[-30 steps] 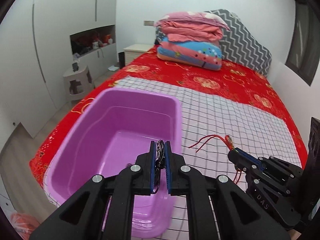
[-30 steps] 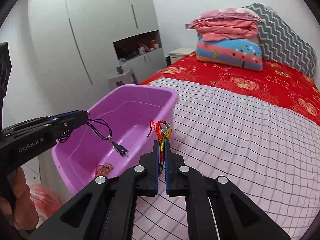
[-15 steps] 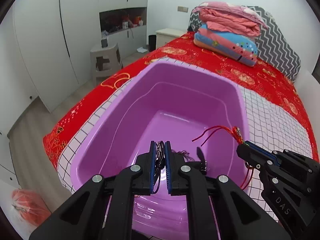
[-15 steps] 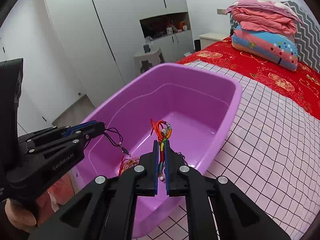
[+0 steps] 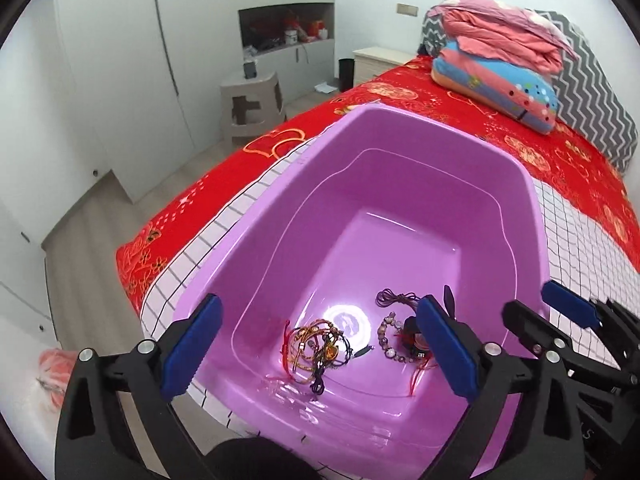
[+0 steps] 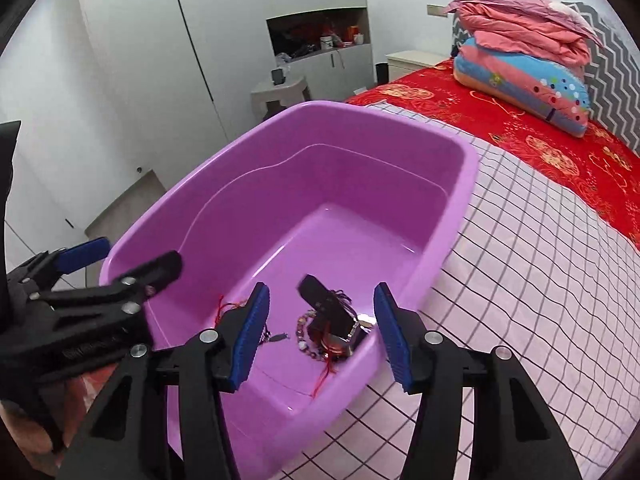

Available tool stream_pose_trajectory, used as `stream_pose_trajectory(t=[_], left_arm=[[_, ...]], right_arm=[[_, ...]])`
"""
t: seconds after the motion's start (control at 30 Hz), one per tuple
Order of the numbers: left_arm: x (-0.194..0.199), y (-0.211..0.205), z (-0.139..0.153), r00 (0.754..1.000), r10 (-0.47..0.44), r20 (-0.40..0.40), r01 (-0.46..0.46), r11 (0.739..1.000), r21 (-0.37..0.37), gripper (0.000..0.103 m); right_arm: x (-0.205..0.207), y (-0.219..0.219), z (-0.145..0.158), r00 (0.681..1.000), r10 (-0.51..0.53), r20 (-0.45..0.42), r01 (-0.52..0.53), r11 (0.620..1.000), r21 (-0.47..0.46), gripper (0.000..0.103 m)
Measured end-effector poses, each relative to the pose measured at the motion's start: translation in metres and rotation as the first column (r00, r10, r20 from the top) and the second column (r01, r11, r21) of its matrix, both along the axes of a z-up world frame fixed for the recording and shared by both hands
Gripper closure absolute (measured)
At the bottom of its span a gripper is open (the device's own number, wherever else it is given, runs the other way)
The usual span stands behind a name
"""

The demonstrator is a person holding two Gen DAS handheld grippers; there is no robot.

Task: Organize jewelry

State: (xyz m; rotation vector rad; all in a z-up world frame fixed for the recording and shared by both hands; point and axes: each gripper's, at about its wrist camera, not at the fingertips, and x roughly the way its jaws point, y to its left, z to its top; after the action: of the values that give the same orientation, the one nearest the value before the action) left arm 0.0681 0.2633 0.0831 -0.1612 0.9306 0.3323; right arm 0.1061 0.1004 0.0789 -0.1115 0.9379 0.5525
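Jewelry is lying in two small heaps on the floor of the purple tub (image 5: pixel 400 184), near the end closest to both claws. The left gripper (image 5: pixel 320 344) is hanging above that end with its two blue pads spread wide and nothing between them; looking down through the gap, the tangle of gold and red cord bracelets (image 5: pixel 316 348) is sitting there, and just beside it to the right the beaded bracelet (image 5: pixel 386 338) is curling around a dark watch-like piece (image 5: pixel 412 330), partly hidden behind the right-hand pad. A thin dark purple cord (image 5: pixel 394 298) is looping just beyond them.

The right gripper (image 6: pixel 322 334) is likewise hovering over the tub's near corner, jaws wide apart and holding nothing. Between its pads the dark strap piece (image 6: pixel 326 306) is resting on the beads with red threads trailing toward the tub wall.

So I am counting two grippers, one tub, two heaps. The tub is sitting on a pink checked sheet (image 6: pixel 540 280) spread over a red bedcover (image 5: pixel 560 160), with one stack of folded quilts (image 5: pixel 496 64) at the bed's far end. Faint lettering is showing on the left gripper's body in the right wrist view, too blurred to read.
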Motion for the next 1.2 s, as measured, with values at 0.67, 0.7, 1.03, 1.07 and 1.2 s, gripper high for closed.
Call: stream_pose_trajectory(t=[0.67, 0.7, 1.03, 1.07, 1.2], left_arm=[[-0.017, -0.002, 0.012, 0.998, 0.067, -0.002, -0.067, 0.998, 0.019, 0.007], [-0.018, -0.002, 0.012, 0.998, 0.067, -0.002, -0.067, 0.998, 0.014, 0.007], [-0.023, -0.004, 0.015, 0.998, 0.064, 0.002, -0.064, 0.998, 0.013, 0.006], [-0.023, -0.004, 0.015, 0.998, 0.064, 0.001, -0.064, 0.998, 0.011, 0.006], [-0.022, -0.003, 0.014, 0.998, 0.063, -0.001, -0.063, 0.998, 0.005, 0.006]], right_arm=[[-0.020, -0.022, 0.018, 0.998, -0.063, 0.025, 0.063, 0.998, 0.002, 0.044], [-0.021, -0.023, 0.018, 0.998, -0.064, 0.024, 0.064, 0.998, 0.002, 0.044], [-0.025, -0.026, 0.019, 0.997, -0.075, 0.014, 0.075, 0.997, 0.006, 0.043], [-0.026, -0.026, 0.020, 0.997, -0.075, 0.014, 0.075, 0.997, 0.006, 0.043], [-0.027, -0.026, 0.020, 0.997, -0.074, 0.020, 0.074, 0.997, 0.000, 0.043]])
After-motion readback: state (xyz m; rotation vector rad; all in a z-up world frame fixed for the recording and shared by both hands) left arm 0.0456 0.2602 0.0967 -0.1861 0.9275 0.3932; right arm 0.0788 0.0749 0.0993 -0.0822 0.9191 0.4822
